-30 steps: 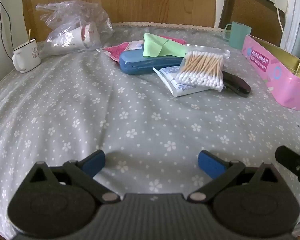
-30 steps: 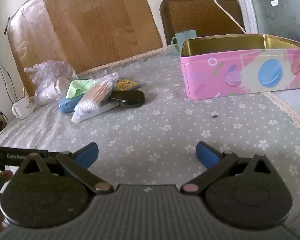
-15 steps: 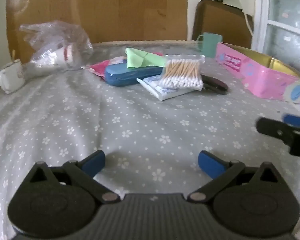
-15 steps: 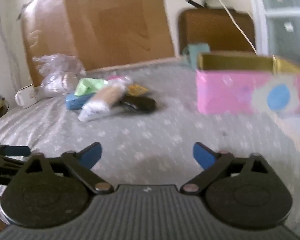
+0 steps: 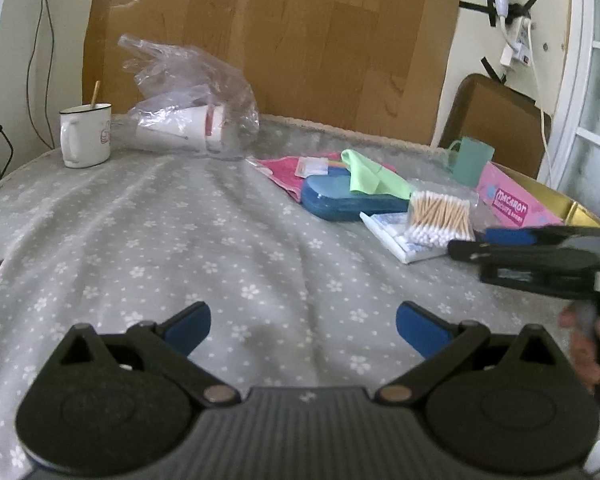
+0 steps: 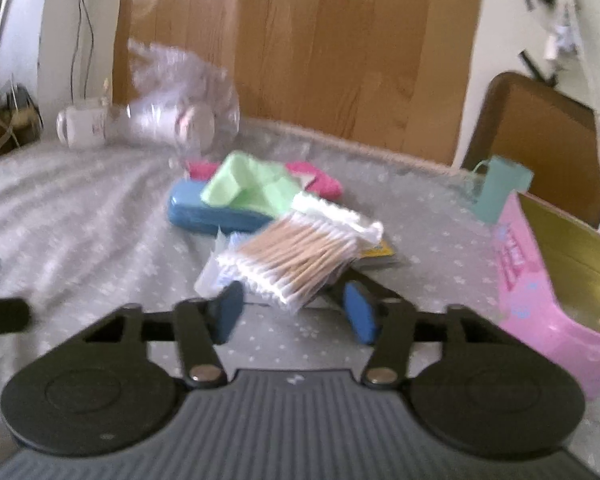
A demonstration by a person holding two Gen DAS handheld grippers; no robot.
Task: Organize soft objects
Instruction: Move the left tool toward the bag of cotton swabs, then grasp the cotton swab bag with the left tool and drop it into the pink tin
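Right claw [image 6: 294, 310] is sitting half spread, pinching nothing, with its blue pads flanking the near end of the cotton swab pack [image 6: 300, 256] — lined up for a pinch, I'd say, though contact isn't clear through the blur. The pack is lying on top of a white tissue packet [image 6: 210, 276], so it's the easiest thing to lift first. Behind it a green cloth [image 6: 248, 188] is draped over a blue case [image 6: 204, 212], with a pink cloth [image 6: 320, 178] further back; a dark case is peeking out from under the swabs. The pink tin [image 6: 524, 280] is standing open on the right, just beside the pile, likely the drop spot.

Left claw [image 5: 302, 326] is hanging wide spread and empty over bare desk [image 5: 180, 220], well apart from the pile, probably keeping out of the way. The right claw [image 5: 496, 242] is showing in its view, next to the swabs. White mug [image 5: 85, 136] and plastic bag [image 5: 188, 108] are sitting at the far edge, not involved.
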